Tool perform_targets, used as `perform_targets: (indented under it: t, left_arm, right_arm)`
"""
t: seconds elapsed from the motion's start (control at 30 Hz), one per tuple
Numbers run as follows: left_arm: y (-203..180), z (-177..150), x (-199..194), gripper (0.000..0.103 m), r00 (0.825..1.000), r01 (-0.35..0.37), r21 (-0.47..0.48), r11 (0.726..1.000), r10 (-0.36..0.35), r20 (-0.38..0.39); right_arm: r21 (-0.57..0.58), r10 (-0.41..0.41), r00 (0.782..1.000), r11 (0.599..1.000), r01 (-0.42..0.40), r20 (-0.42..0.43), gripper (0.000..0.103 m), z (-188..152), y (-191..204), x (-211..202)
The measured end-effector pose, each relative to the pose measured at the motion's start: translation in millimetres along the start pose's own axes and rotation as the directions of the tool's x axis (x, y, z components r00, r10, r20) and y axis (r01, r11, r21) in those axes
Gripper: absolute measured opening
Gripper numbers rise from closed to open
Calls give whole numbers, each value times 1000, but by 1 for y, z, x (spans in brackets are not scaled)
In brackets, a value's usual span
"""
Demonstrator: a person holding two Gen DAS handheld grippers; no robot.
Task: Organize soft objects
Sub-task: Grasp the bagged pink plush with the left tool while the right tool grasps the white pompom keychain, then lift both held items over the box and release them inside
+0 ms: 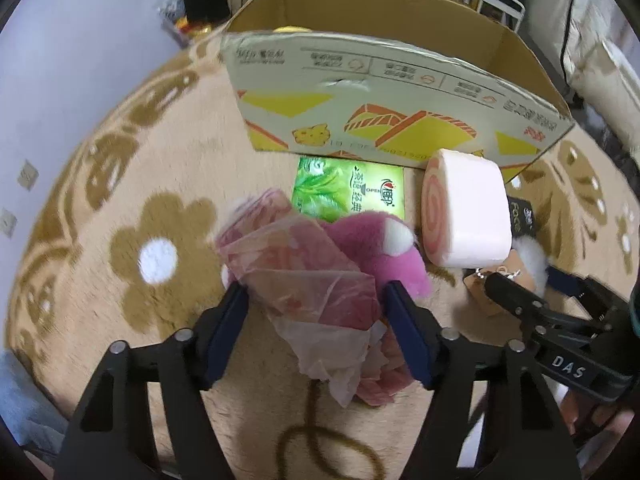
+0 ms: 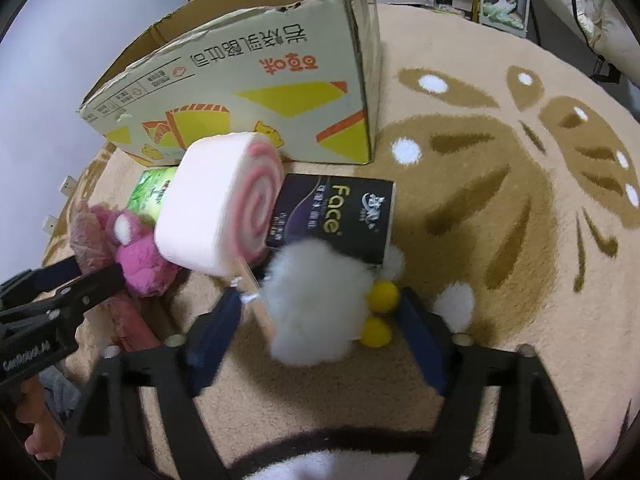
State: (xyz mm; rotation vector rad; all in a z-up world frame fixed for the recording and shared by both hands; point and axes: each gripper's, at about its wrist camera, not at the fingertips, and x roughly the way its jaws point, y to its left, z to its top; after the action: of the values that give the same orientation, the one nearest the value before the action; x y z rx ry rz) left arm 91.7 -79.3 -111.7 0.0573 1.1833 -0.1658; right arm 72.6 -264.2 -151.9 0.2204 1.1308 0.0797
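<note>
My left gripper (image 1: 316, 298) is open, its jaws on either side of a pink item in a crinkled clear bag (image 1: 304, 276) lying on the rug. A magenta plush toy (image 1: 376, 244) lies just behind it. My right gripper (image 2: 320, 310) is open around a white fluffy plush with yellow feet (image 2: 316, 300). A pink swirl-roll cushion (image 2: 216, 204) stands behind it, also in the left wrist view (image 1: 466, 208). An open cardboard box (image 1: 360, 92) stands at the back, also in the right wrist view (image 2: 248, 80).
A green tissue pack (image 1: 348, 188) lies in front of the box. A black "Face" tissue pack (image 2: 332, 216) lies behind the white plush. All rest on a beige flower-pattern rug (image 1: 132, 216). Shelves and clutter stand beyond the box.
</note>
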Motion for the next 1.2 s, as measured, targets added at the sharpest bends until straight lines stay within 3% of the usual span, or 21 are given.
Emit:
perform_targets:
  t: [0.3,0.43,0.7,1.0,1.13,1.2]
  left_arm:
    - [2,-1,3,63,1000,7,-23,1000,-7,3]
    - [2,-1,3,62,1000,10,-23,1000,-10,1]
    - [4,0,4,62,1000,17,-35,999,-17,-4]
    - [4,-2,-2,52,1000,1,-16,1000,-1,9]
    - [6,-3,-6,51,1000,-19,-12,1000,20,18]
    - [7,-3,-9,51,999,-39,-17,999,40,28]
  right_arm:
    - [-1,6,1000,1000,-6,-8,78,3,6,11]
    - [-10,28,1000,1000,-28,-5,62,4,11,12]
    - [-46,14,1000,999,-14,9,51,6,22,10]
    - [-28,38,998,999,-37,40,40,6,18,-2]
    - [-21,70,995,997,-69,74,23,8,17,-11]
    - [-13,84,993,996,-83,78,21,8,16,-12]
